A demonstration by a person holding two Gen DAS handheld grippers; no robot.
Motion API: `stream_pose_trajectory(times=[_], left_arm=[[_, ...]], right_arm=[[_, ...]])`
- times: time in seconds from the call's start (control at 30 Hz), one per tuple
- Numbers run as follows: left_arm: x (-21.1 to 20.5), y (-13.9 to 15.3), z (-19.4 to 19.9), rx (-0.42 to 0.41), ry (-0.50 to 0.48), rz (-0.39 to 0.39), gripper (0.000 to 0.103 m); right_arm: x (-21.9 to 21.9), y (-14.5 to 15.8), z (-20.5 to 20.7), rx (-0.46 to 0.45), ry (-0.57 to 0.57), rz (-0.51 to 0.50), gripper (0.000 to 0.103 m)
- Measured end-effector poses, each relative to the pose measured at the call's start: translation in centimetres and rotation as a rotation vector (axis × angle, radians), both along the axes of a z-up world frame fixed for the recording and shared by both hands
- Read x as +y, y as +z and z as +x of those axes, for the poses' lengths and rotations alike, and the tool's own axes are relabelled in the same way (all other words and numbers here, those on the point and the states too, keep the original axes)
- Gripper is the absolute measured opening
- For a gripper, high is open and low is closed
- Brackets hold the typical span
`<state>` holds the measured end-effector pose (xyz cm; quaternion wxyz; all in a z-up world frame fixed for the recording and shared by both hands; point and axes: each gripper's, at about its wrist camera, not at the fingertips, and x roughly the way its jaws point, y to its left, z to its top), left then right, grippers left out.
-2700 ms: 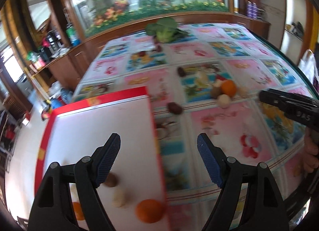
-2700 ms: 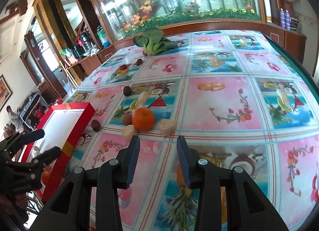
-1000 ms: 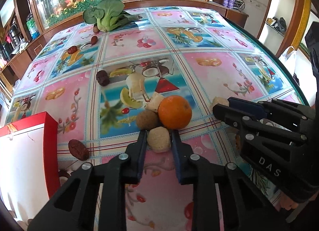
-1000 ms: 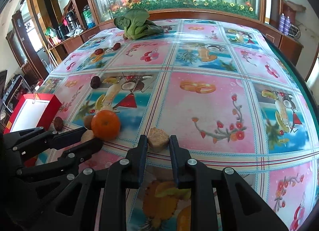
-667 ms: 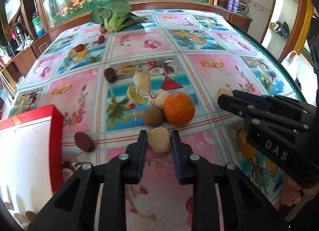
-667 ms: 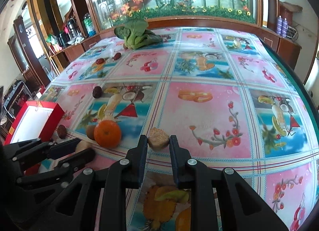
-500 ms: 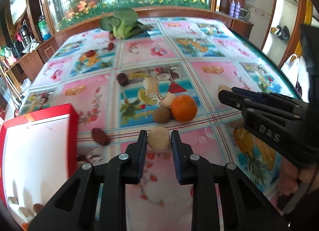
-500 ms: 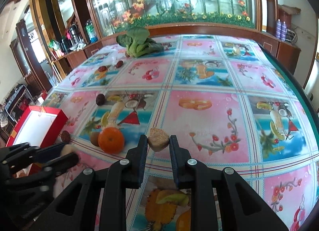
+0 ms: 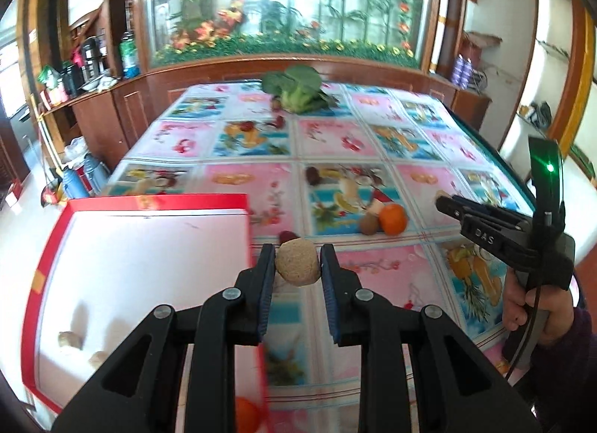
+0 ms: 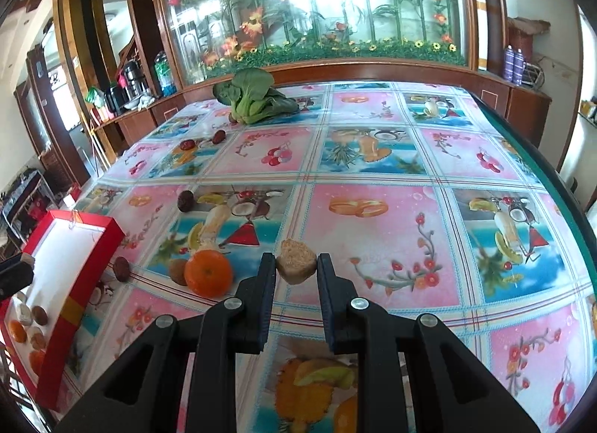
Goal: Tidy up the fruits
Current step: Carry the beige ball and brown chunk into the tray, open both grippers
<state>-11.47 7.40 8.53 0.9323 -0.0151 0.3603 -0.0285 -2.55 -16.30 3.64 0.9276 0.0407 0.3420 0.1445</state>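
Note:
My left gripper (image 9: pixel 297 254) is shut on a round tan fruit (image 9: pixel 297 264), held in the air just right of the red box (image 9: pixel 156 203) with the white floor. My right gripper (image 10: pixel 296 261) is shut on a tan, broken-looking fruit chunk (image 10: pixel 296 265) low over the tablecloth. An orange (image 10: pixel 208 273), a brown fruit (image 10: pixel 178 271) and a dark date (image 10: pixel 121 268) lie on the cloth to its left. Several fruits (image 10: pixel 39 315) lie inside the box (image 10: pixel 80 306). The right gripper (image 9: pixel 444 202) shows at the right of the left wrist view, the left gripper (image 10: pixel 15 270) at the far left of the right wrist view.
Leafy greens (image 10: pixel 257 99) lie at the far end of the table, with more dates (image 10: pixel 218 137) near them and one dark fruit (image 10: pixel 184 201) mid-table. The table's right edge (image 10: pixel 559 186) curves away. A hand and dark sleeve (image 9: pixel 552 321) hold the right gripper.
My left gripper has lifted the tan fruit away from the orange and carried it left and up to the red box's side. The right gripper has stayed shut on its chunk, nearly in place.

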Motion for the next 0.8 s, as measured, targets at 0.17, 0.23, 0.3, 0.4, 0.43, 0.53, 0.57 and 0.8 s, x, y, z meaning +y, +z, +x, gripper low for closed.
stream_pose_trajectory(times=[0.17,0.23,0.3,0.4,0.43,0.53,0.57,0.8], left_arm=[[3.0,1.0,-1.3,-0.036,0.048,-0.023,0.026],[4.4,1.4,-1.9,-0.051,0.072,-0.026,0.026],[5.7,1.7,-2.4,-0.061,0.097,-0.034,0.026],[8.0,1.8,-3.4,-0.072,0.149,-0.039,0.026],[8.6,1.7,-3.7,-0.072,0.162,-0.043,0.026],[10.8,1.2,-4.6,-0.071,0.215,-0.051,0.026],[11.4,1.1,-4.8,-0.068,0.229,-0.056,0.026],[15.4,-0.8,-6.0,-0.036,0.320,-0.066,0.027]], right_arm=[[4.0,0.9,-2.3,-0.021,0.093,0.059,0.021],[7.0,1.2,-3.4,-0.016,0.166,0.076,0.021],[9.6,1.5,-4.4,-0.020,0.234,0.074,0.021],[14.4,2.1,-6.2,-0.012,0.367,0.079,0.021],[15.2,2.1,-6.5,-0.009,0.391,0.078,0.021],[18.4,1.9,-7.7,-0.003,0.461,0.056,0.021],[19.4,1.8,-8.0,-0.001,0.481,0.046,0.021],[22.5,0.7,-8.6,0.029,0.542,-0.003,0.021]])
